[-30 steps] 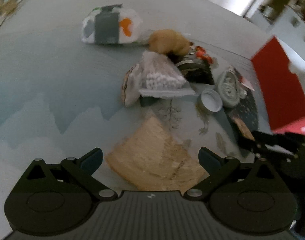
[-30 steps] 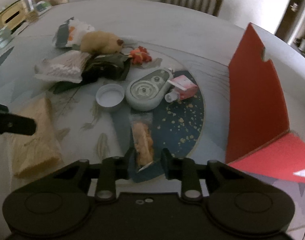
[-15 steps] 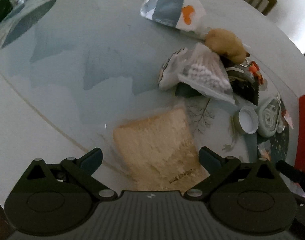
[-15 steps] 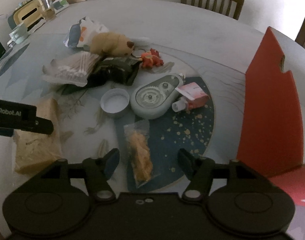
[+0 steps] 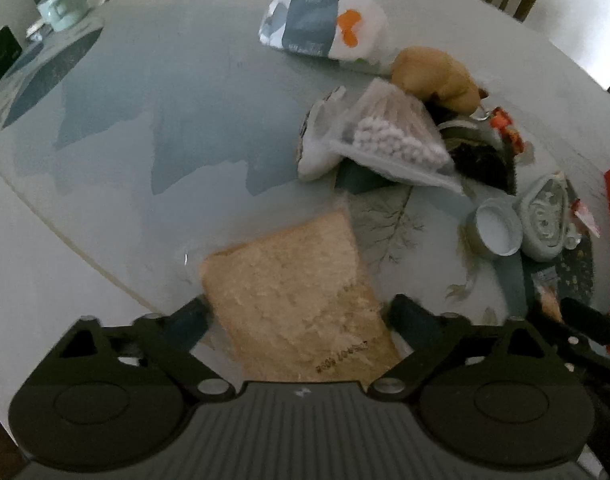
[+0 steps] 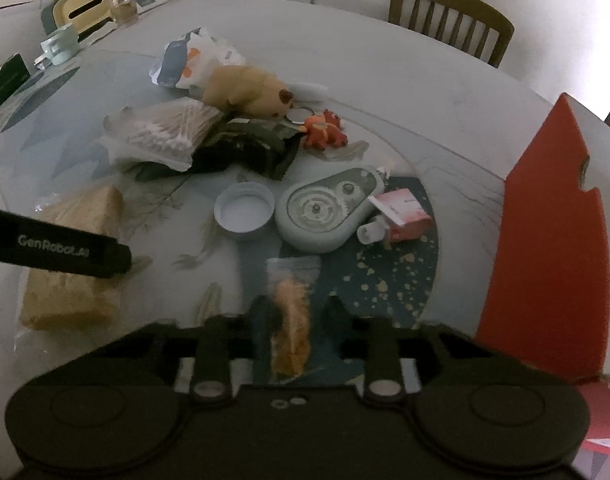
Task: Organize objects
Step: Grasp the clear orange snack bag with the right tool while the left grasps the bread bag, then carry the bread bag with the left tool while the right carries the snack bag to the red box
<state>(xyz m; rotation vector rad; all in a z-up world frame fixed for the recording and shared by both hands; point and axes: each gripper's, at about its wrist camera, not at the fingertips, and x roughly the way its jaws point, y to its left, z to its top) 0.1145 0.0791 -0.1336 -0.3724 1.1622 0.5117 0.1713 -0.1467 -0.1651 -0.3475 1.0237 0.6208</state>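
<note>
Changed since half a second ago: right jaws, then spread wide beside the snack pouch, now drawn in narrow on it; left jaws, then at their widest, now closed in a little around the beige packet.
Right gripper: blurred, fingers narrow, pressing both sides of the small clear pouch of orange snack; pouch lying on the dark speckled patch of the table mat, near end between the fingers, far end pointing toward the grey oval case.
Left gripper: fingers wide, one on each side of the beige crumbly packet; left fingertip touching or nearly touching the packet's edge, right fingertip just beside it, contact too blurred to settle.
Beige crumbly packet: flat on the table near its edge, well apart from the main pile.
Pile at the middle: bag of cotton swabs resting on a dark crumpled wrapper; tan plush toy behind them; white patterned pouch beyond that; orange figure on a keyring just beside the wrapper.
Nearer the right gripper: white lid beside the grey oval case; pink carton touching the case.
Right side: red box flap standing upright.
Far edge: wooden chair.
</note>
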